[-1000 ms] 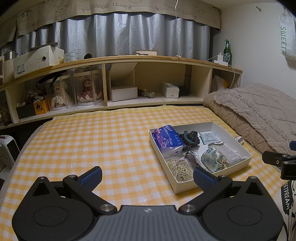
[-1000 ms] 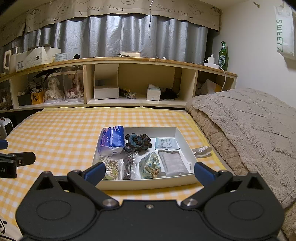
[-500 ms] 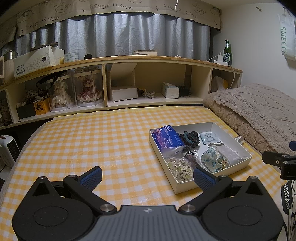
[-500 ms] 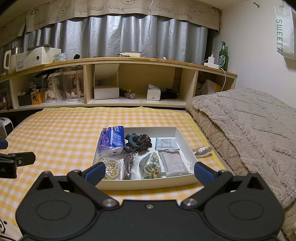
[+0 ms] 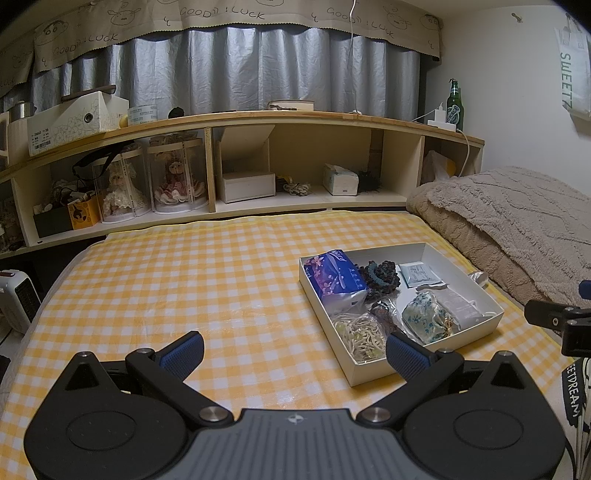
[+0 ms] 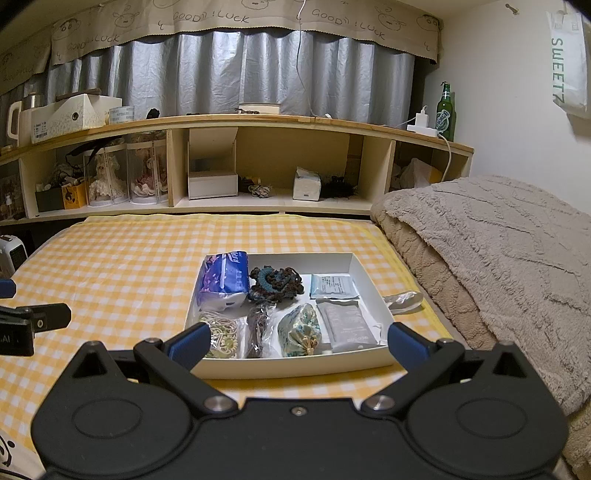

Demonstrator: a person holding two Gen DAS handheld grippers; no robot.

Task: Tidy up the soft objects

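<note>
The beige valance (image 6: pixel 221 22) above the grey curtain reads "GOOD LUCK" again and again between doodled faces. A white paper bag (image 6: pixel 567 59) hanging on the right wall says "SWEET" in green letters. The green glass bottle (image 6: pixel 445 107) on top of the wooden shelf unit (image 6: pixel 258 122) has a label I can't make out. Nothing has shifted from the earlier pictures: both tools and every item sit just as they did.

On the yellow-and-white checked bedspread (image 5: pixel 184 280) lies a shallow white cardboard tray (image 6: pixel 295 363), and the soft things are inside it. At the back left is a blue and purple floral tissue pack (image 6: pixel 223 282), beside it a dark teal crocheted scrunchie (image 6: pixel 275 282), then a pale blue flat sachet (image 6: pixel 332 286) with print too small to read. In the front row are a clear bag of cream cord (image 6: pixel 221 336), a clear bag of something dark brown (image 6: pixel 258 328), a floral drawstring pouch (image 6: pixel 299 328) and a grey flat packet (image 6: pixel 347 326) with faint lettering. A crumpled clear wrapper (image 6: pixel 402 301) lies just outside the tray's right wall, next to the beige fleece blanket (image 6: pixel 498 258).

The left tongs (image 5: pixel 295 349) are spread wide and empty above the bedspread, the tray to their right. The right tongs (image 6: pixel 297 341) are also wide and empty, hanging over the tray's near edge.
</note>
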